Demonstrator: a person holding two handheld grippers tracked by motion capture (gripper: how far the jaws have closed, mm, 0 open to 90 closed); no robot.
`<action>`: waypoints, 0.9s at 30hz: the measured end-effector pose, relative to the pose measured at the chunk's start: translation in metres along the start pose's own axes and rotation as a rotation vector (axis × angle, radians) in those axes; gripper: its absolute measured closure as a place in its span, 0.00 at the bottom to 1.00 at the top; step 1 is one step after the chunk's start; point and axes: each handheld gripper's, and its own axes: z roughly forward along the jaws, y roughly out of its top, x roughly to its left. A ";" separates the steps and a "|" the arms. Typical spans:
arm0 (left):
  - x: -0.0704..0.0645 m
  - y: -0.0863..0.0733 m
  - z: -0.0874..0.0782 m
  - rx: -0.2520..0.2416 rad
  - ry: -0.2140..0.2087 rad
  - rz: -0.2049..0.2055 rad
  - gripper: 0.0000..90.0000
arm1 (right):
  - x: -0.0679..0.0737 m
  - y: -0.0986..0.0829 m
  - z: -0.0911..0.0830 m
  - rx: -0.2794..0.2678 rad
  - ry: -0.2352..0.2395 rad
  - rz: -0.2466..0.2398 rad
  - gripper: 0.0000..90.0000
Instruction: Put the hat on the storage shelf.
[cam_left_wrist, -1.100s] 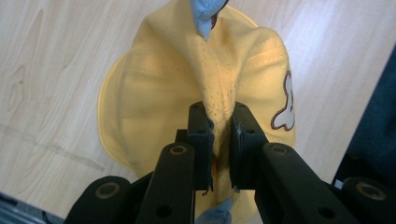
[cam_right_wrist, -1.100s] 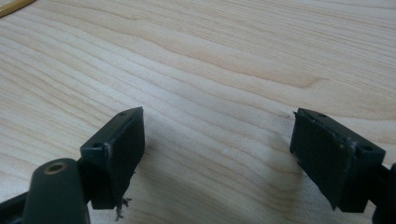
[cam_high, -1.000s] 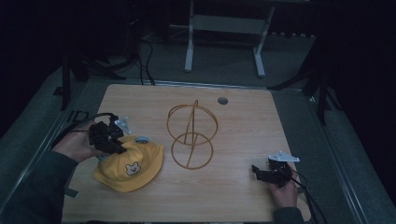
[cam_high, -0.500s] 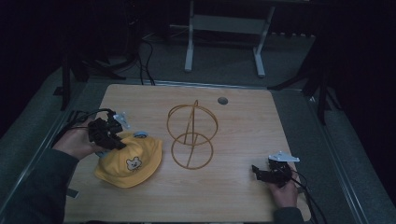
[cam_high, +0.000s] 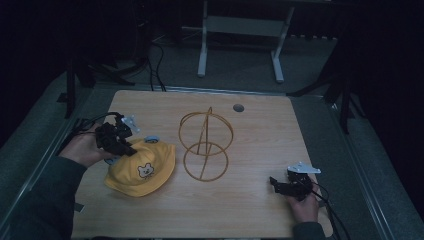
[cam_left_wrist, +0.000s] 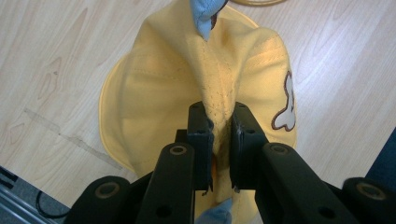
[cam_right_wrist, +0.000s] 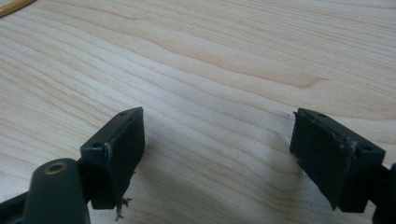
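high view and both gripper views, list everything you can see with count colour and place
hat: one, yellow with a bear face patch and a light blue ear, on the left part of the table, a fold of its cloth pinched by the left gripper
wire stand: one, gold, round base ring with upright hoops, middle of the table
grommet: one, grey, round, near the far edge of the table
table: one, light wood
metal frame: one, pale grey, on the floor beyond the table
left gripper: one, black, fingers closed on the hat
right gripper: one, black, fingers wide apart above bare wood at the near right corner
hands: two, left hand, right hand
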 end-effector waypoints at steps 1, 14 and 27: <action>0.000 0.000 0.000 0.000 0.000 0.000 0.90 | 0.000 0.000 0.000 0.001 0.000 -0.001 0.20; 0.004 -0.002 -0.008 -0.039 -0.012 -0.012 0.89 | 0.000 0.000 0.000 0.001 0.000 -0.002 0.20; 0.008 -0.004 -0.017 -0.066 -0.021 -0.015 0.90 | 0.000 0.000 0.000 0.000 0.000 0.000 0.20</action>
